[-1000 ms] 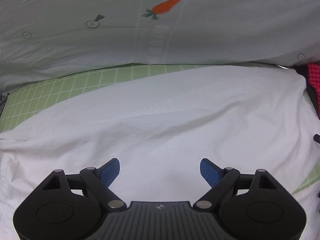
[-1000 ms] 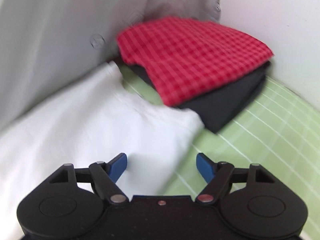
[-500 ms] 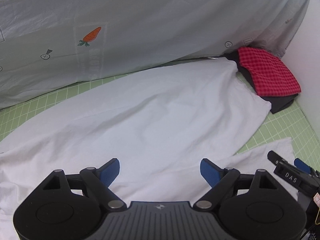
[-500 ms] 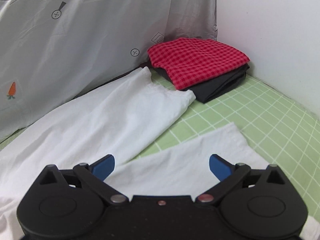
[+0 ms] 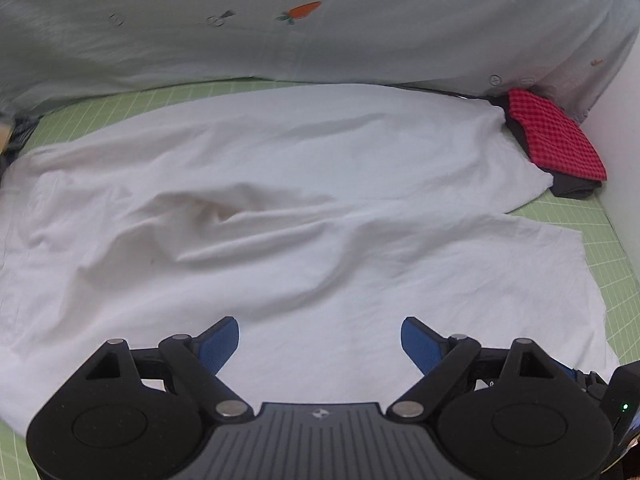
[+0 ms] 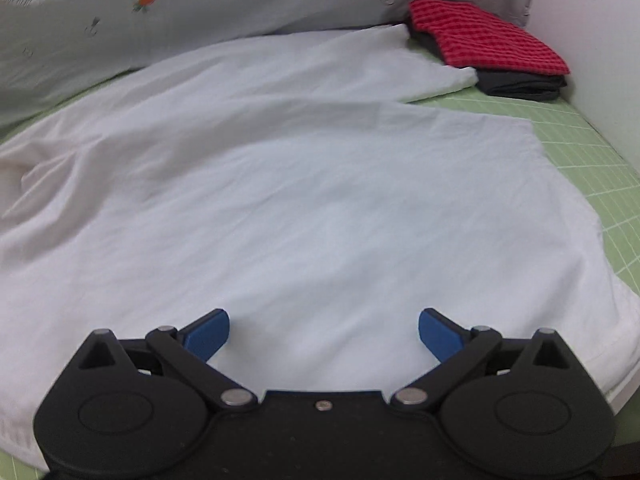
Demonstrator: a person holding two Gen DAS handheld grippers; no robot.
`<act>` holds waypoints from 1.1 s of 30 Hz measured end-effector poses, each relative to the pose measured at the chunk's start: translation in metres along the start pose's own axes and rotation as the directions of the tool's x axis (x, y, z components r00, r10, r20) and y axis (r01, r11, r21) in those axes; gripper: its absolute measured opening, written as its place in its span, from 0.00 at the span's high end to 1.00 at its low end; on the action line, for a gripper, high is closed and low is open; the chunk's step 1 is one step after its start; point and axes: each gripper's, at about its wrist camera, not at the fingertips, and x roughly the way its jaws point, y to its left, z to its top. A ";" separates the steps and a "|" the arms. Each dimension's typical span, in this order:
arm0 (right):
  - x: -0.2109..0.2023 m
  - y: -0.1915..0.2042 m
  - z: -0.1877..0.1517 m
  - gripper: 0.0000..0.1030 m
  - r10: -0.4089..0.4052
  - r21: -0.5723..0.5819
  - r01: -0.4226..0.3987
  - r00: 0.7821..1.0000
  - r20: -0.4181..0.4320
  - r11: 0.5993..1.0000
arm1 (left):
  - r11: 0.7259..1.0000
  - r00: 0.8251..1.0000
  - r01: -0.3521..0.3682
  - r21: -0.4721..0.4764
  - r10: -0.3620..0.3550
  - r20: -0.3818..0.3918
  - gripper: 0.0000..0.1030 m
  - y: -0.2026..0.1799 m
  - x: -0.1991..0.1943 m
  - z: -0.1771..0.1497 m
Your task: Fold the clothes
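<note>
Green gridded mat under a spread white garment, both your grippers empty above it.

Your left gripper has its blue fingers wide apart over the garment's near part, gripping nothing. Your right gripper is equally spread and empty; its jaws have just been opening, with only cloth below them. Farther out, the garment reaches the far right, where a red checked fabric lies folded on a dark folded cloth. A pale carrot-print sheet hangs behind.

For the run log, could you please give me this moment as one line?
left gripper: open, empty | right gripper: open, empty | white garment: spread, unfolded | red checked cloth: folded
</note>
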 end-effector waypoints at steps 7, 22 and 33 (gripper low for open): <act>-0.022 -0.005 -0.016 0.00 0.076 0.001 -0.076 0.997 0.005 0.997 | 0.975 0.997 -0.070 -0.212 0.076 0.024 0.14 0.049 -0.022 -0.039; -0.042 -0.114 -0.042 0.00 0.124 0.433 -0.098 0.992 -0.031 0.896 | 0.932 0.996 -0.082 -0.352 0.090 0.006 0.14 0.028 -0.017 -0.090; -0.030 -0.117 -0.048 0.00 0.156 0.375 -0.132 0.987 -0.033 0.917 | 0.946 0.994 -0.108 -0.307 0.104 -0.030 0.14 0.000 -0.013 -0.107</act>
